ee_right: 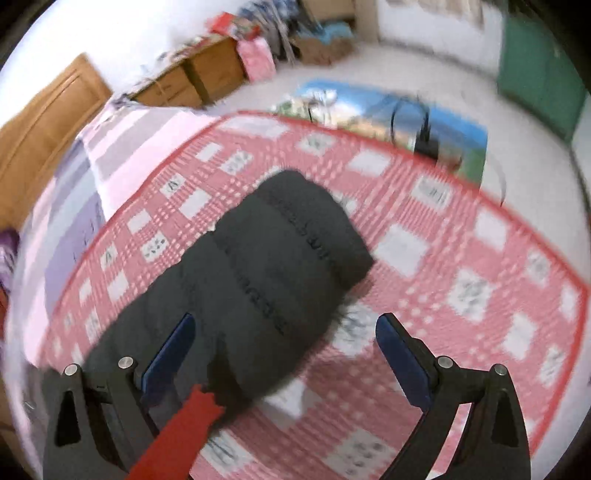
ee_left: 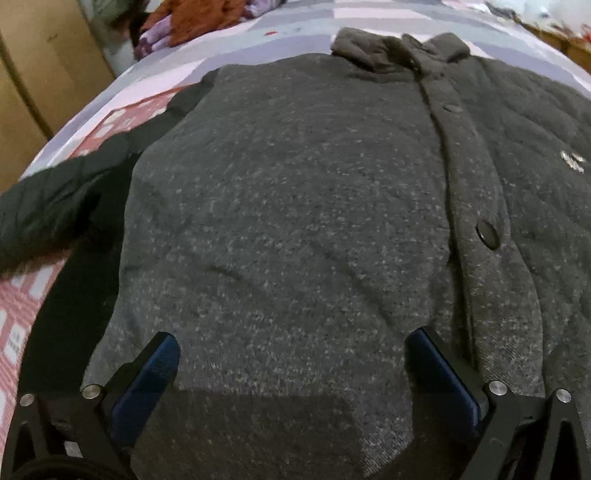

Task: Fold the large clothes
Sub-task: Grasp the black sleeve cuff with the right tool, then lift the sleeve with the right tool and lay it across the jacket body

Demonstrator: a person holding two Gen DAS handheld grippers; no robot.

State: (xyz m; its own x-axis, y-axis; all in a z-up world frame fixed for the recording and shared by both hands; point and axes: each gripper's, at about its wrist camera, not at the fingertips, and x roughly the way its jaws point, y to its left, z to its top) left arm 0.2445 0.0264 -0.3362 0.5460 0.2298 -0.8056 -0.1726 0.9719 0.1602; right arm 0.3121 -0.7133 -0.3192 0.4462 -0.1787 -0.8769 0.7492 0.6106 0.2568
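Both of my hand-held grippers stand spread wide with nothing clamped. My left hand-held gripper (ee_left: 291, 373) hovers over the speckled dark grey knitted front (ee_left: 295, 206) of a large jacket, its blue pads (ee_left: 157, 376) well apart and the fabric lying flat beneath them. My right hand-held gripper (ee_right: 286, 354) is likewise released above the jacket's black quilted sleeve (ee_right: 258, 266); the sleeve runs between the pads, but neither one presses on it.

That jacket lies face up and spread out on the bed. Its button placket (ee_left: 465, 192) runs down the right of the left wrist view, with a large dark round button (ee_left: 487, 234) fastened on it. Its collar (ee_left: 399, 50) is bunched at the far end. A small pale emblem (ee_left: 572, 160) sits on the chest to the right of the placket. The black sleeve reaches out to the left over a red and white checked blanket (ee_right: 461, 258).

A red strip (ee_right: 177, 432) crosses the bottom of the right wrist view, just beside the sleeve; I cannot tell what it is.

Under the blanket is a pale pink and lilac patchwork bedsheet (ee_left: 295, 26). Rumpled rust and purple clothes (ee_left: 192, 22) are heaped at the bed's far corner. Beyond the bed stand wooden cupboards (ee_right: 195, 77), blurred.
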